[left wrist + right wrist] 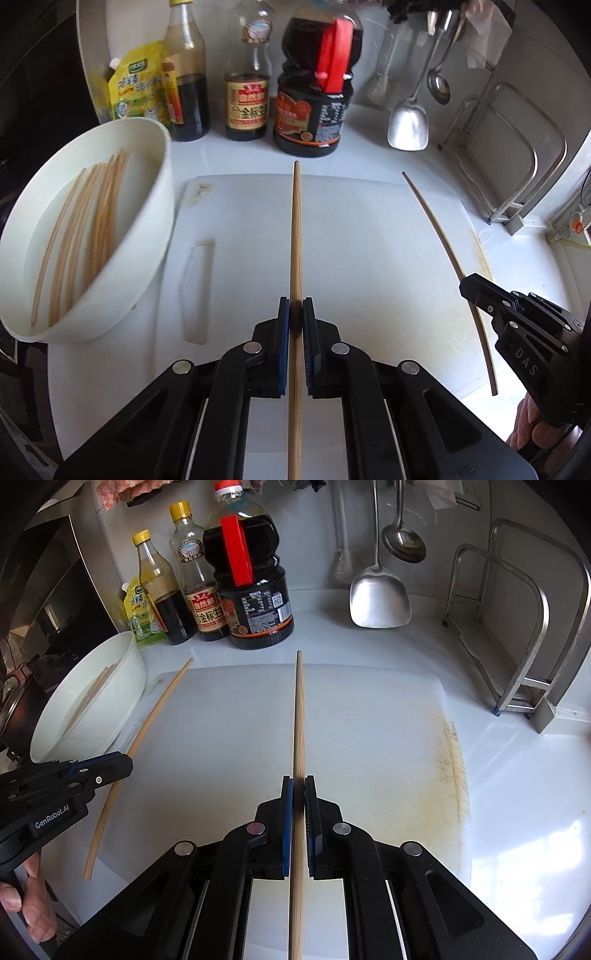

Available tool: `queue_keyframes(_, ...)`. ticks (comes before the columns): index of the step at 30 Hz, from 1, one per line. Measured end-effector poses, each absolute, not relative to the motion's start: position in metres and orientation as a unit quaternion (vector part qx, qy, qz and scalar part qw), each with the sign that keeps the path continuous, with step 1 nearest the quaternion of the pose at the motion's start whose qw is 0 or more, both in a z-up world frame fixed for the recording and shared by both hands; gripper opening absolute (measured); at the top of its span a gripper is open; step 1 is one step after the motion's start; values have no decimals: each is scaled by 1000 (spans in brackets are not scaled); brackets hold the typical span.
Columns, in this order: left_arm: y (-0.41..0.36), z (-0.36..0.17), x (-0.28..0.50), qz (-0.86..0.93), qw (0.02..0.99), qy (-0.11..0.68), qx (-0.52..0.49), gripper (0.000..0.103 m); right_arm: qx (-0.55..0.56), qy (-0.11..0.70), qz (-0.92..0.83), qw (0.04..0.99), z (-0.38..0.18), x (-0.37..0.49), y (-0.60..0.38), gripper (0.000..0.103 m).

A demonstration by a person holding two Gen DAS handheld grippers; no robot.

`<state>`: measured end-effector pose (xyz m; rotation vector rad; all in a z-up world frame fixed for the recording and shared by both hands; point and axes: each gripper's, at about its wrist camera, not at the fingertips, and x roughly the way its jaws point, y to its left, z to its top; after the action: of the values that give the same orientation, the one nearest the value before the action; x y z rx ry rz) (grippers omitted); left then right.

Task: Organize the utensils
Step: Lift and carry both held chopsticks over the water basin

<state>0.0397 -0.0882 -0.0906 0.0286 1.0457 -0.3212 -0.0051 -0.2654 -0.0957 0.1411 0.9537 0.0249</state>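
My left gripper point(296, 306) is shut on a wooden chopstick point(296, 229) that runs straight ahead above the white cutting board point(369, 266). My right gripper point(298, 786) is likewise shut on a second chopstick point(299, 709) held over the same board point(369, 738). Each gripper shows in the other's view: the right gripper point(466, 286) at the right edge with its chopstick point(436, 225), the left gripper point(127, 766) at the left with its chopstick point(159, 705). A white bowl point(159, 206) to the left of the board holds several more chopsticks point(88, 229).
Sauce bottles point(314, 96) and a yellow pouch point(136, 88) line the back of the counter. A metal spatula point(408, 125) and ladle point(402, 542) hang at the back right beside a steel rack point(517, 627). A stove point(55, 602) lies left of the bowl.
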Motion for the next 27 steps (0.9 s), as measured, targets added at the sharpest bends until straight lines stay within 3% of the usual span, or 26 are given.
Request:
queue_keyframes(8,11,-46,59,-97,879,466,-13,8,46,424,73,901,-45,31,-179,6)
queue_keyframes(16,111,-16,97,-36,905,423,-11,8,40,411,138,900,-33,92,-79,6)
queue_keyframes(27,158,-56,144,-33,886,463,-14,8,39,447,156,880,-67,148,11,6)
